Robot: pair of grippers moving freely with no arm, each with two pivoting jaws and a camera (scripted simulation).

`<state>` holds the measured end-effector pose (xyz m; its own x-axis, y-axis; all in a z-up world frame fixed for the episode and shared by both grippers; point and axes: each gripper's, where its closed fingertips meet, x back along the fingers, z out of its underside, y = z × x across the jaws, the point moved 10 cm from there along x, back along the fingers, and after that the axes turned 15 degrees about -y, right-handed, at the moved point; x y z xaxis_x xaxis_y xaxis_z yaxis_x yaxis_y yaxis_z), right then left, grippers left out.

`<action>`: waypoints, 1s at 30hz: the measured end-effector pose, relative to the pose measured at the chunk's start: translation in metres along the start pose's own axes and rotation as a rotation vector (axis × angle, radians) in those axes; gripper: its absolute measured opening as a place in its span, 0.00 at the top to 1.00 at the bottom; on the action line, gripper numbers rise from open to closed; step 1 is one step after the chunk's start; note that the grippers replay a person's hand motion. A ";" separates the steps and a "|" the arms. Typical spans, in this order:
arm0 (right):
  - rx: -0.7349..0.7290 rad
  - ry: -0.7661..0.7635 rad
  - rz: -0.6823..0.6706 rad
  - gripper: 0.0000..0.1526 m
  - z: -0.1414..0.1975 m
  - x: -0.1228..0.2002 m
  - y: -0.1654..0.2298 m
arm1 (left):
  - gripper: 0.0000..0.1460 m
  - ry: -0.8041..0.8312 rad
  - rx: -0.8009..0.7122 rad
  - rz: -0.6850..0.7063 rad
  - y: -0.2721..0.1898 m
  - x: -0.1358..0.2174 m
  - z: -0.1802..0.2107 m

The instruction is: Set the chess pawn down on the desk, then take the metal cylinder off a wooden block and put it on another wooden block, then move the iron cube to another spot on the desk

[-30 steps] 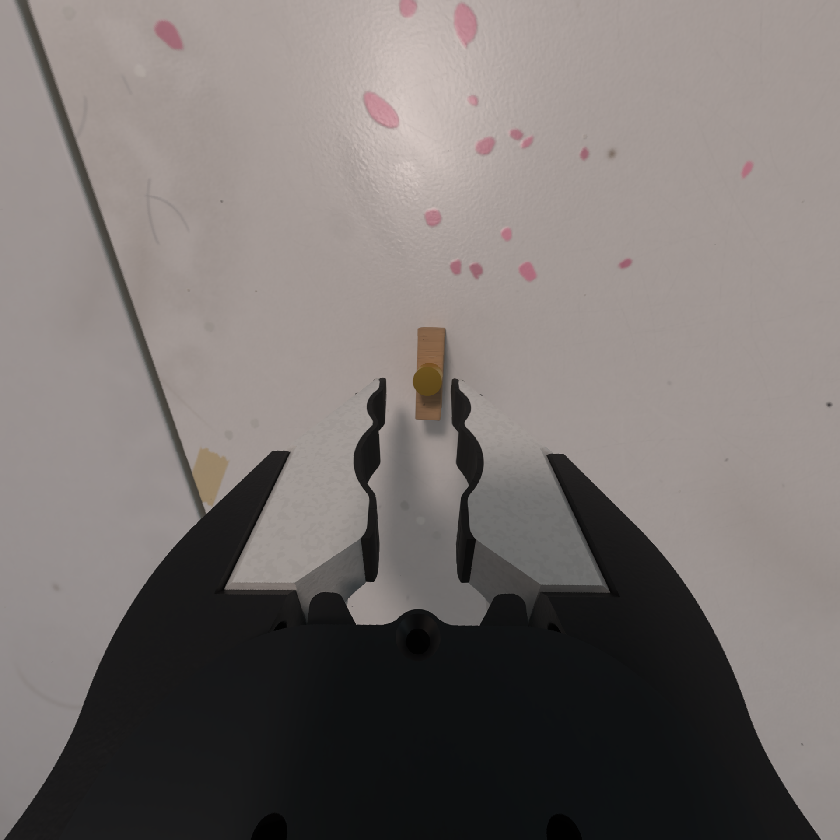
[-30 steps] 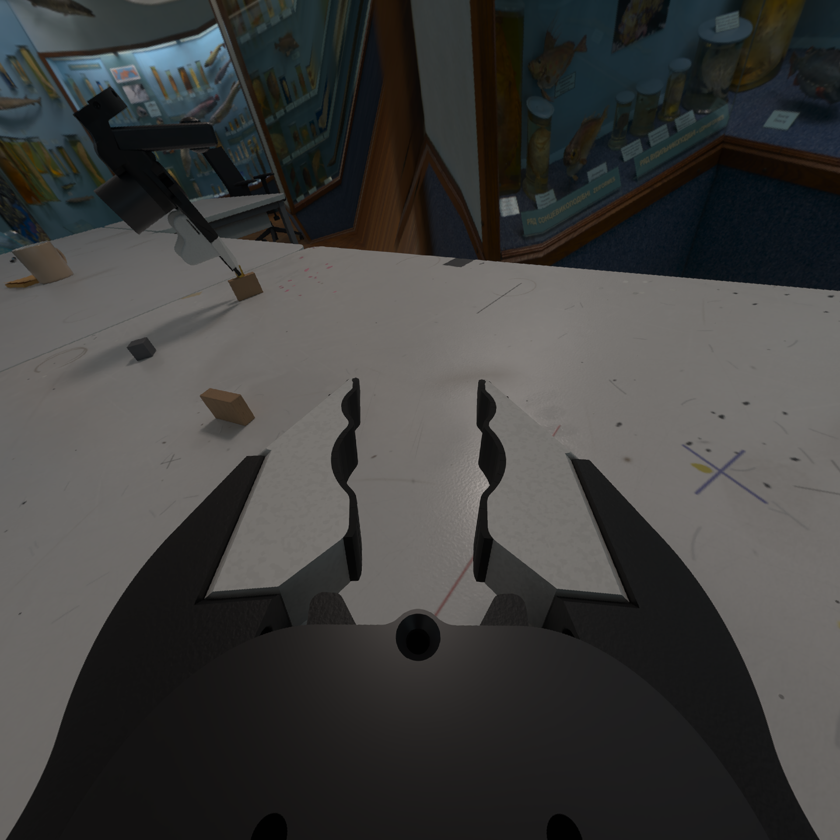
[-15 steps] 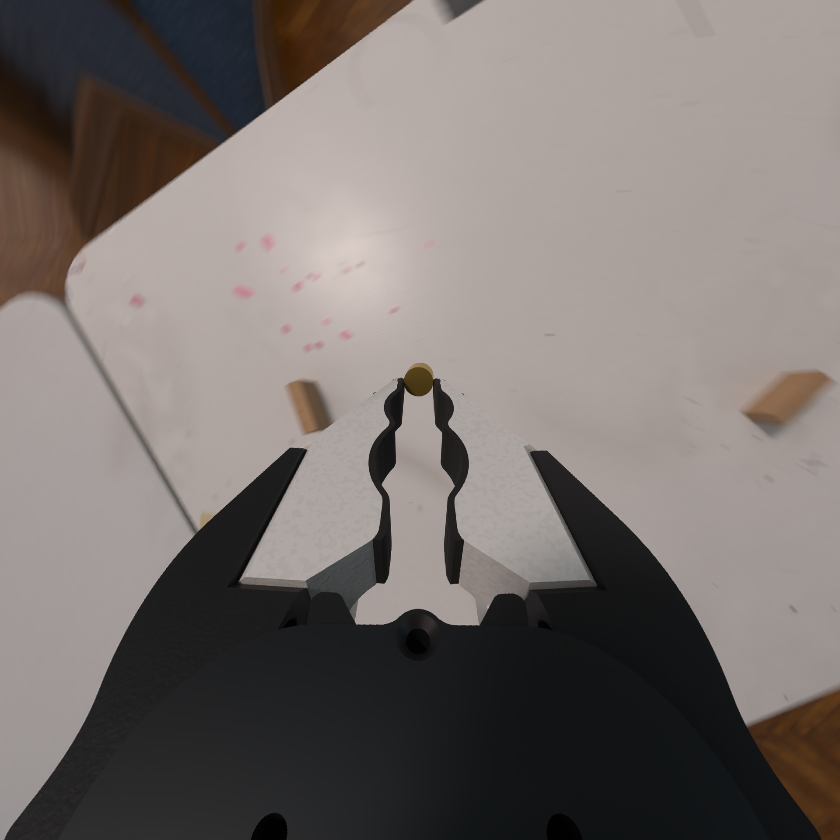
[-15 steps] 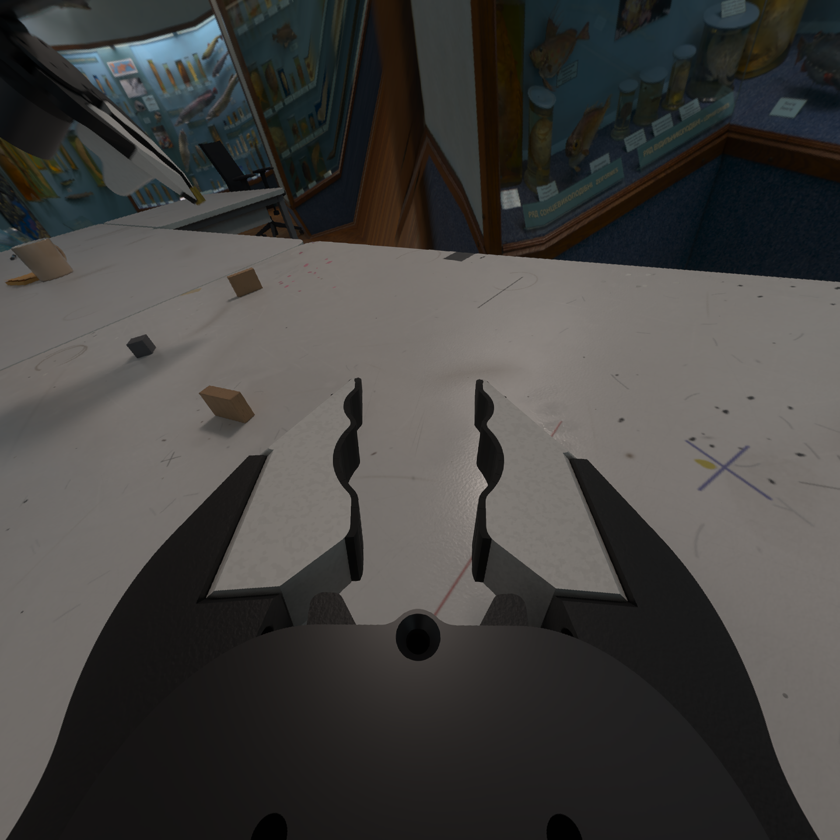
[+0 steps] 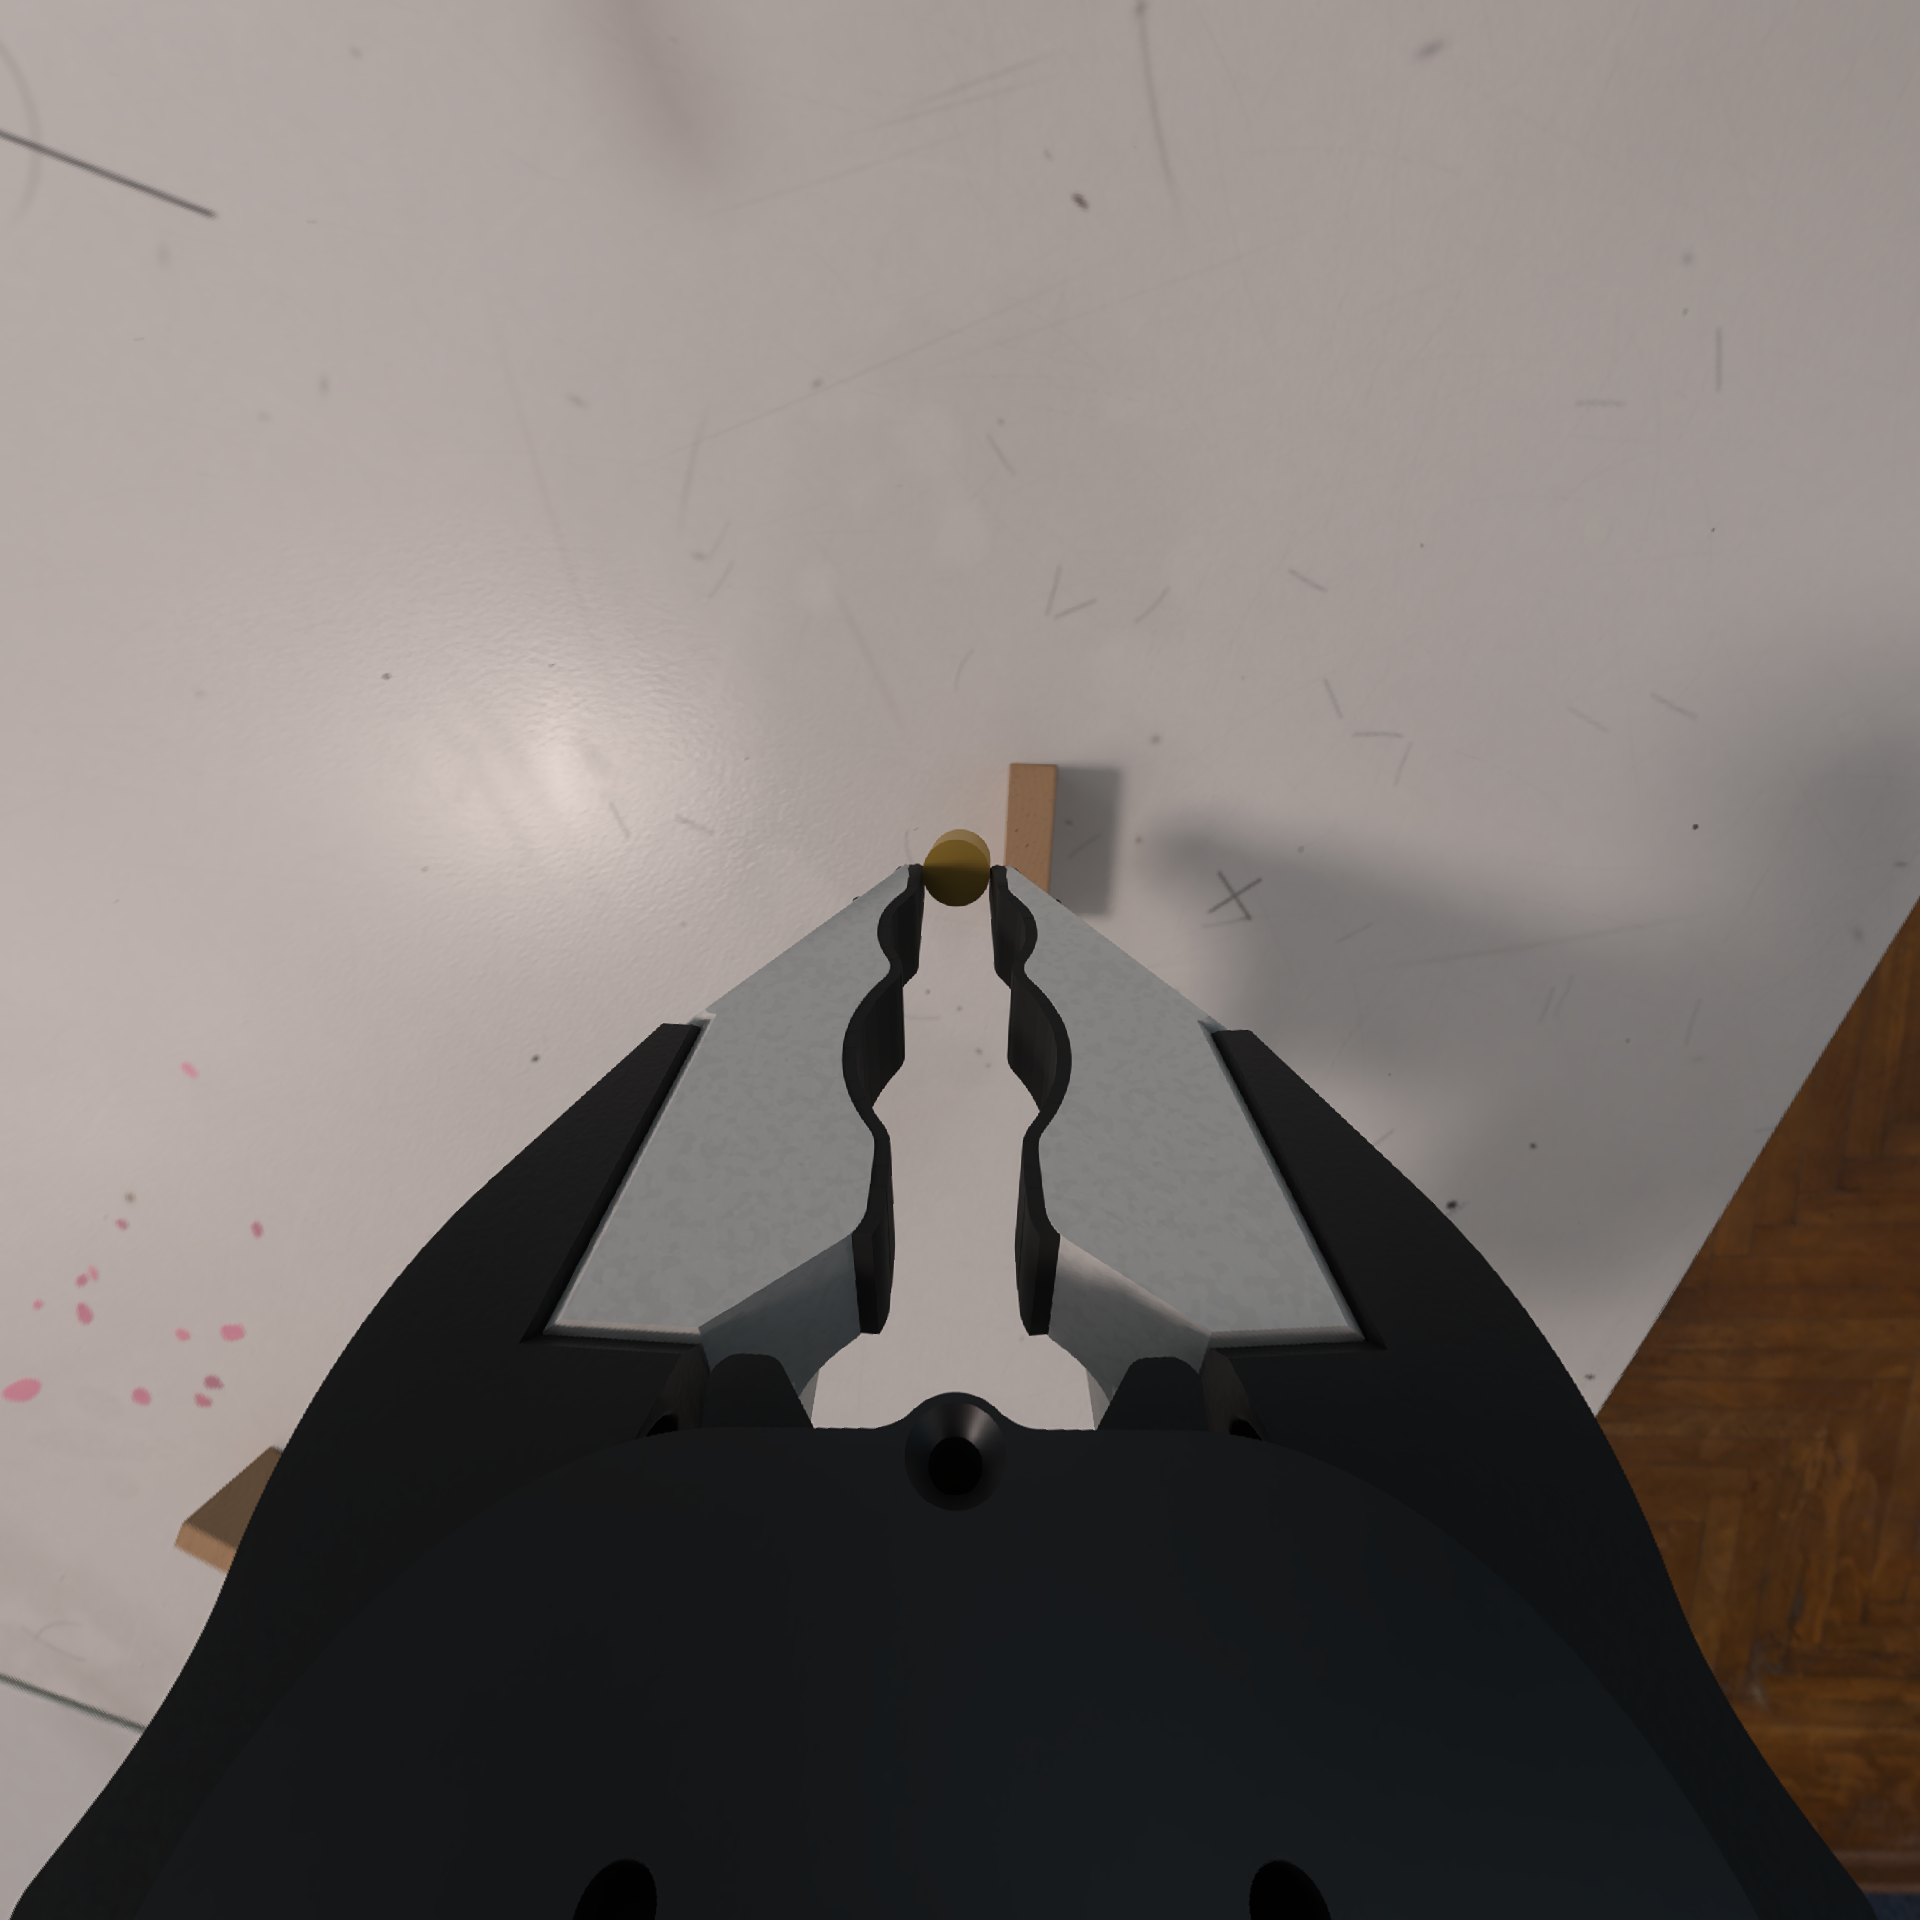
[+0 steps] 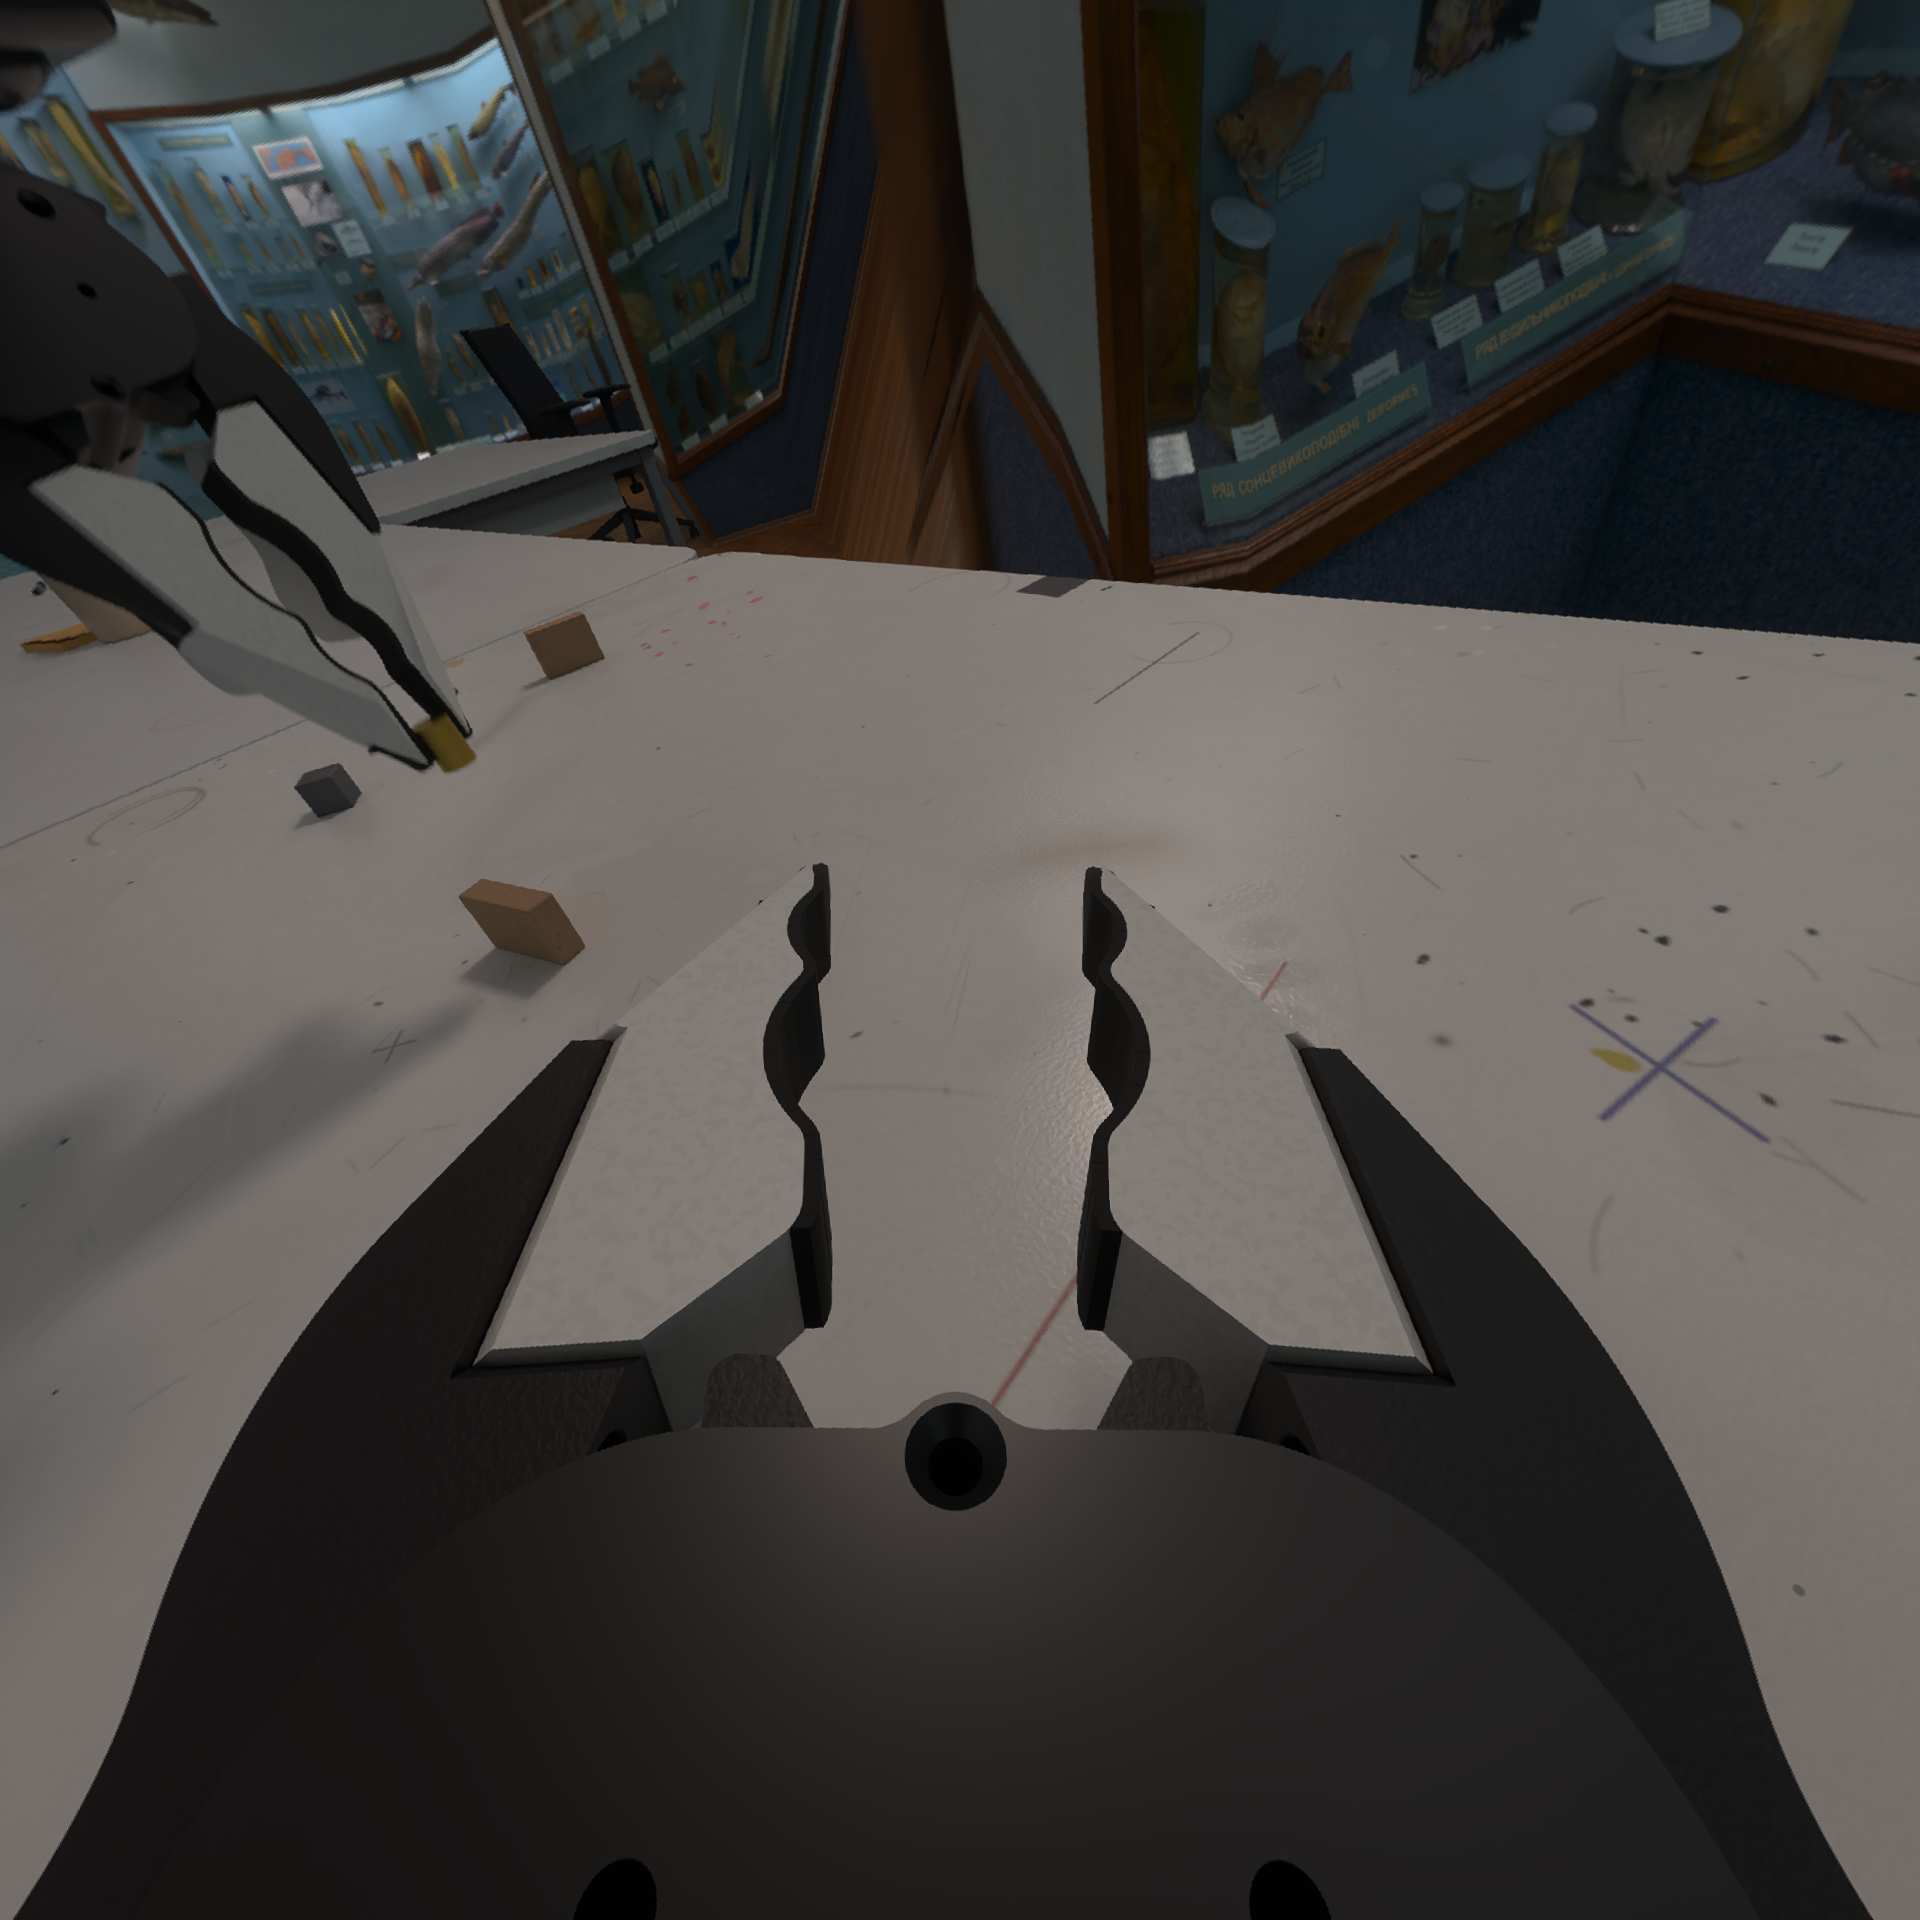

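Even soft light, desk point(image 5: 520, 520) glare, wide-angle edge bending.

Your left gripper point(image 5: 956, 878) pinched the brass-coloured metal cylinder point(image 5: 956, 871) right at its fingertips point(image 5: 906, 883), above the white desk point(image 5: 520, 520). One wooden block point(image 5: 1031, 831) lay just beyond the right fingertip, slightly right of the cylinder. Another wooden block point(image 5: 227, 1519) peeked out behind the left finger, near the gripper's body.

Beyond my right tongs, pale lettering runs along blue strips point(image 6: 1320, 462) below the display case point(image 6: 1455, 62). Small white label cards point(image 6: 1255, 434) stand by the specimen jars point(image 6: 1242, 301). On the desk point(image 6: 1351, 790) is one pen-drawn blue cross point(image 6: 1657, 1065).
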<state>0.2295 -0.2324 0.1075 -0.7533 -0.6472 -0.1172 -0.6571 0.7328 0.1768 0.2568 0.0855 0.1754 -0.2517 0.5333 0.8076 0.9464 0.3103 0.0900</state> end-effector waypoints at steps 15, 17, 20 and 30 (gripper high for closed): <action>-0.010 -0.004 0.000 0.68 0.000 0.000 -0.001 | 0.92 0.097 0.013 0.073 -0.008 -0.039 0.018; -0.012 -0.003 0.000 0.69 0.000 0.000 -0.001 | 0.92 0.094 0.017 0.079 -0.008 -0.040 0.019; -0.010 0.000 0.001 0.69 0.000 0.000 -0.001 | 0.87 0.077 0.027 0.088 -0.008 -0.036 0.020; -0.007 0.000 0.000 0.69 0.001 0.000 0.000 | 0.66 -0.066 0.153 -0.202 0.032 0.082 0.042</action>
<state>0.2296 -0.2328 0.1068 -0.7532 -0.6473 -0.1168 -0.6569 0.7313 0.1834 0.2577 0.1722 0.2194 -0.4499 0.4971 0.7419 0.8351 0.5286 0.1523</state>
